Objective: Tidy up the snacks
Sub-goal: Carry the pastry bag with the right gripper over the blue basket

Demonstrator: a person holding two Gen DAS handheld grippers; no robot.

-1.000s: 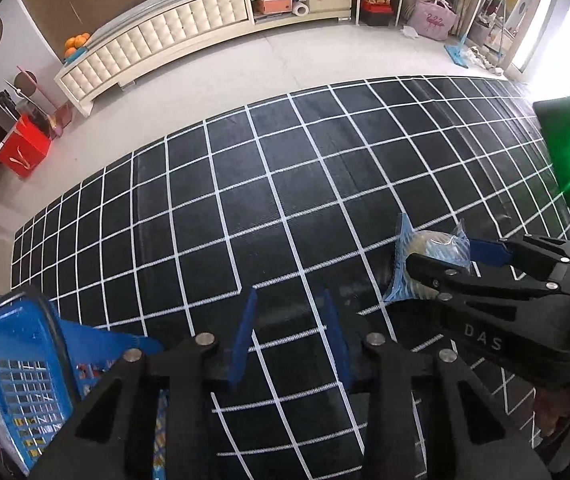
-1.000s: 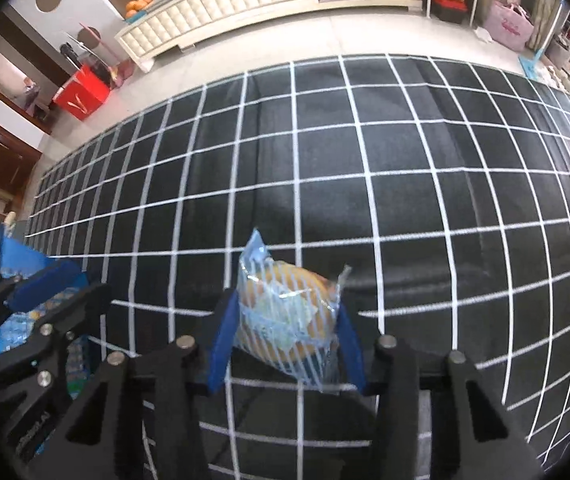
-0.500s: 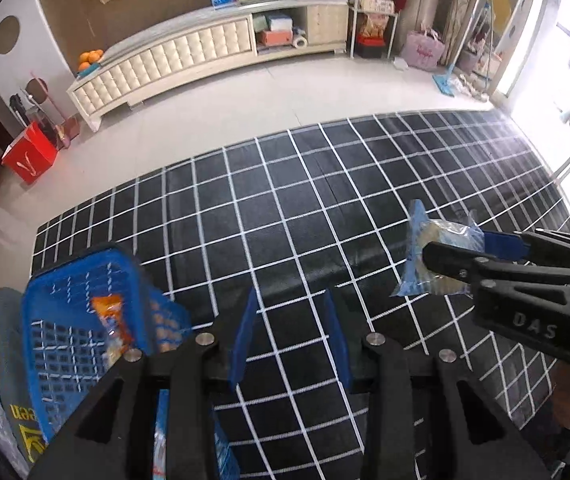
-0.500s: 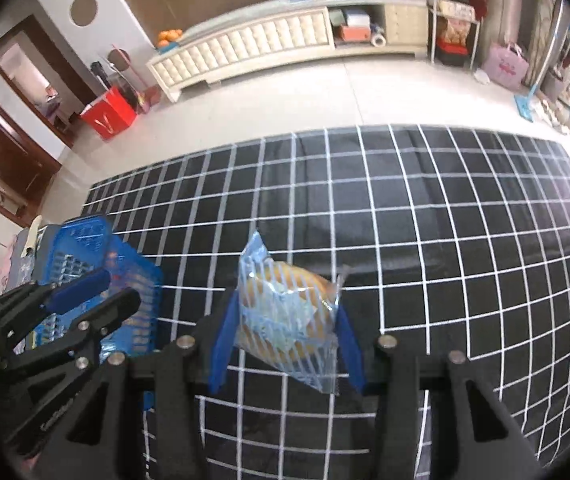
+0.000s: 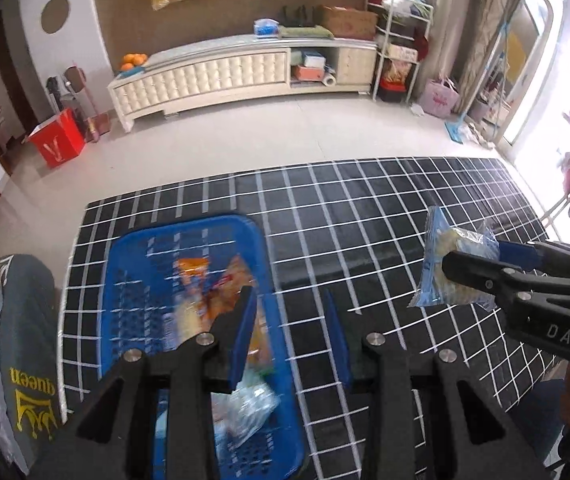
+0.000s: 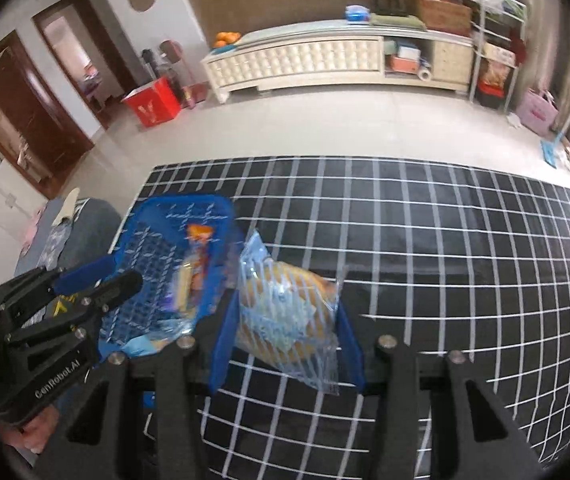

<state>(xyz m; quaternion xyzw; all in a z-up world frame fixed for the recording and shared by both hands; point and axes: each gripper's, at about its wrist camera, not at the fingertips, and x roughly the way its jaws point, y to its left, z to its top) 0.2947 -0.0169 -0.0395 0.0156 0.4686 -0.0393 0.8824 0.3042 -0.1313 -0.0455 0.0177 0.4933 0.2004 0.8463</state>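
Note:
A bread roll in a clear blue-printed packet (image 6: 285, 312) hangs above the black grid cloth, and my right gripper (image 6: 287, 324) is shut on it, one blue pad on each side. The left wrist view shows that packet (image 5: 433, 280) and the right gripper (image 5: 473, 256) coming in from the right. A blue plastic basket (image 5: 189, 224) stands at the cloth's left end with several snack packets inside, an orange one (image 5: 193, 268) among them. My left gripper (image 5: 289, 320) hovers open and empty over the basket's right rim. From the right wrist, the left gripper (image 6: 125, 272) shows above the basket (image 6: 181, 200).
The table's black cloth with white grid lines (image 6: 445, 260) ends at its far edge, with pale floor beyond. A dark cushion printed "queen" (image 5: 33, 340) lies left of the basket. A white cabinet (image 5: 205, 76) and a red box (image 5: 57, 144) stand far off.
Both grippers have risen and shifted toward the cloth's left end, so the basket now shows whole. The right one still grips the bread packet; the left one's jaws stand as before.

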